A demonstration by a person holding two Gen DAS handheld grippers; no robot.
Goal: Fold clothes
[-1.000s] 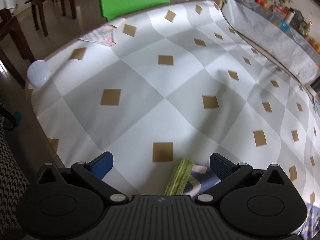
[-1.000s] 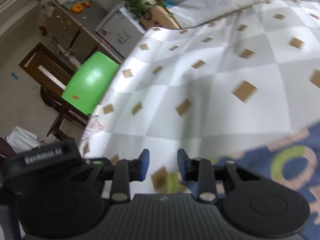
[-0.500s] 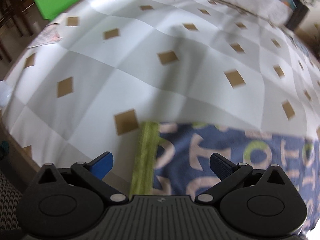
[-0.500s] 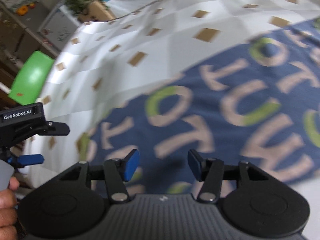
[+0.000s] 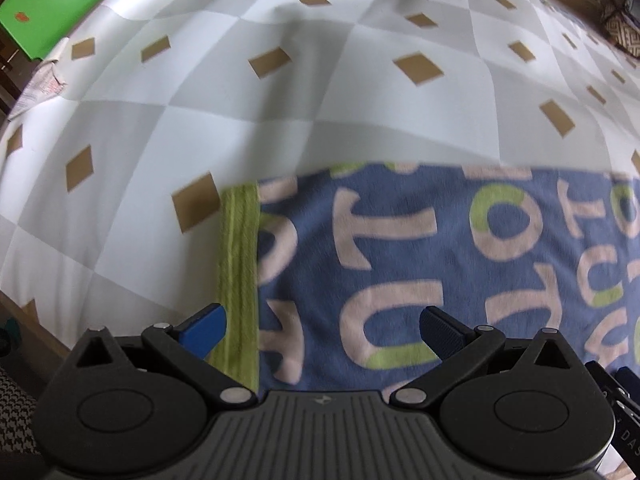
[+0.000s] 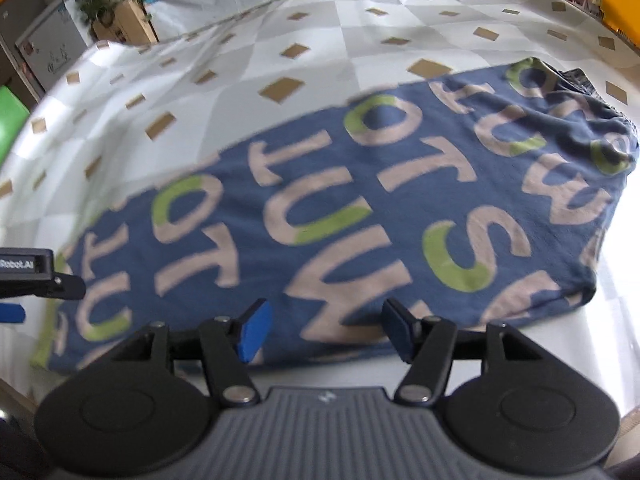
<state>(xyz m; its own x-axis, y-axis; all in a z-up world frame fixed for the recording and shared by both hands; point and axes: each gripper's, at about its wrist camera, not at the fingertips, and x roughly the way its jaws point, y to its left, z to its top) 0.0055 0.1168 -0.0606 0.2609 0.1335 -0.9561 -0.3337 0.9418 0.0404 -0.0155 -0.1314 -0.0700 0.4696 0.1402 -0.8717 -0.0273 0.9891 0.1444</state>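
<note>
A blue garment [image 6: 360,216] with pink and green letters lies spread flat on the checked tablecloth [image 6: 240,60]. Its green ribbed hem [image 5: 238,264] runs along the left end. My left gripper [image 5: 322,330] hangs open over that hem end, pointing steeply down, with nothing pressed between its pads. In the right wrist view my right gripper [image 6: 326,334] hovers over the garment's near edge. Its jaws are opening and hold nothing. The left gripper's body [image 6: 24,276] shows at that view's left edge.
A green chair back [image 5: 52,4] stands past the table's far left corner, with a folded paper [image 5: 42,88] near it. A potted plant and a box [image 6: 116,12] stand beyond the table. The garment's far right end is bunched [image 6: 576,84].
Both grippers swung from facing the bare tablecloth down over the garment, which now fills the lower half of each view. The right jaws widened from nearly closed.
</note>
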